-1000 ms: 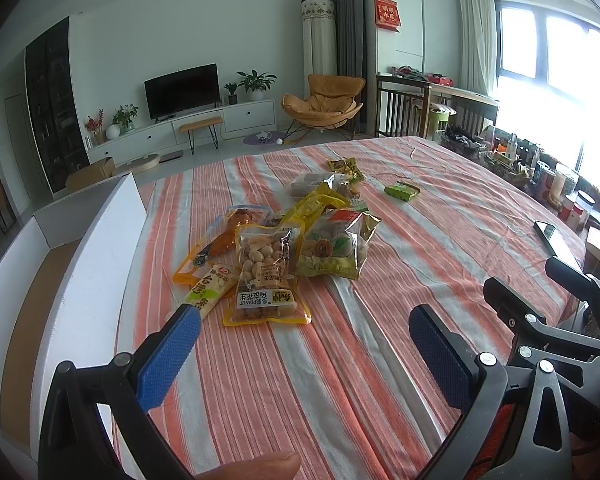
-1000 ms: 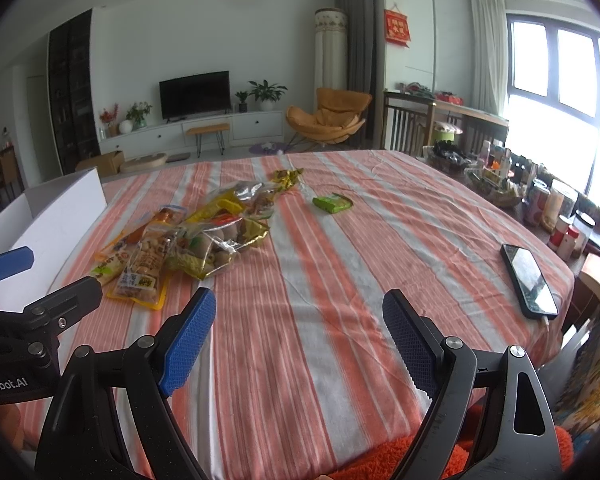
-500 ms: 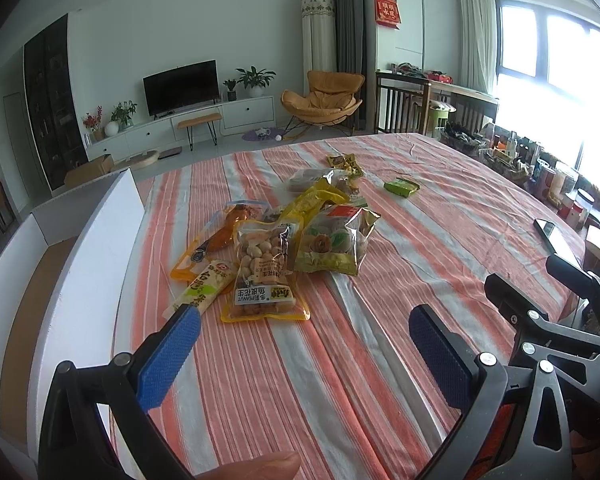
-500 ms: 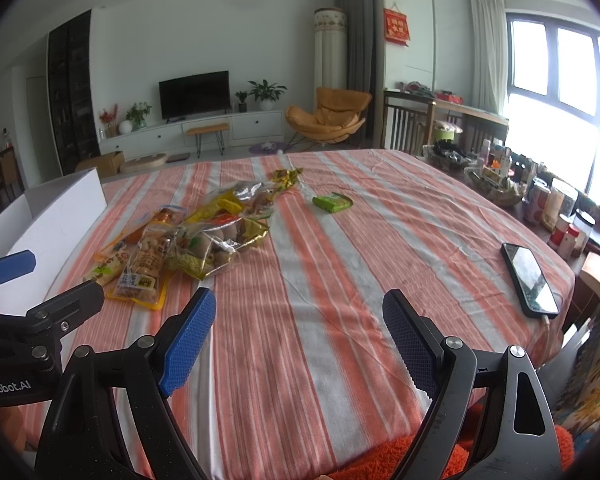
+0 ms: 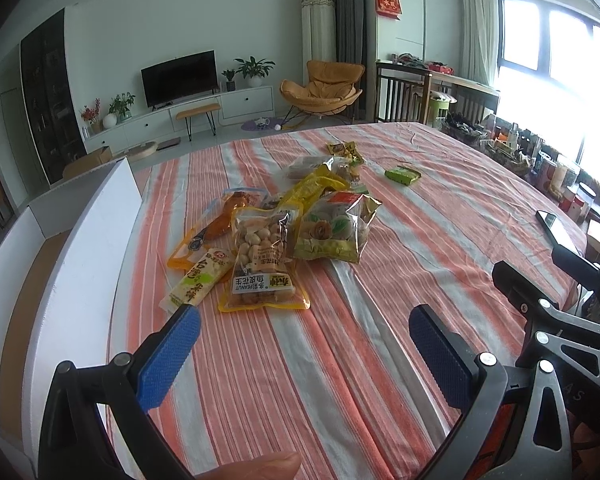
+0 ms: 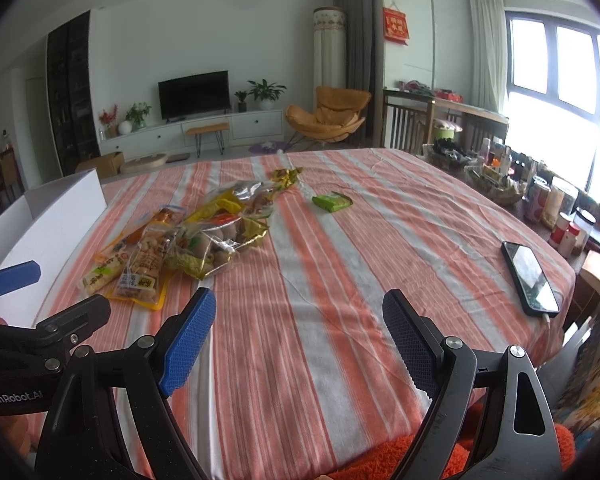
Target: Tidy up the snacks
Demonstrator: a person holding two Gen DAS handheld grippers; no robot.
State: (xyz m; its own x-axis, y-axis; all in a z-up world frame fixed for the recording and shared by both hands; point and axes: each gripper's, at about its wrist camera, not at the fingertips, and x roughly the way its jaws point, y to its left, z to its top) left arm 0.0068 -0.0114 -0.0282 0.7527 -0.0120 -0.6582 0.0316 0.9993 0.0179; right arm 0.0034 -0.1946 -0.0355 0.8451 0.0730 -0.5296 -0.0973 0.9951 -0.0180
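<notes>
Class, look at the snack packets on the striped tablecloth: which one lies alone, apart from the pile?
The small green packet, lying flat by itself to the right of the pile; the other packets overlap or touch one another.

Table [image 5: 440, 208], orange-and-grey striped cloth. Snack heap near left-centre: peanut bag [image 5: 262, 260], green-yellow bag [image 5: 336, 228], long white stick pack [image 5: 198, 278], orange pouch [image 5: 216, 228]. Green packet [image 5: 402, 175] apart, further back. Phone [image 6: 530, 278] at right edge. White box [image 5: 84, 248] along left side.
</notes>
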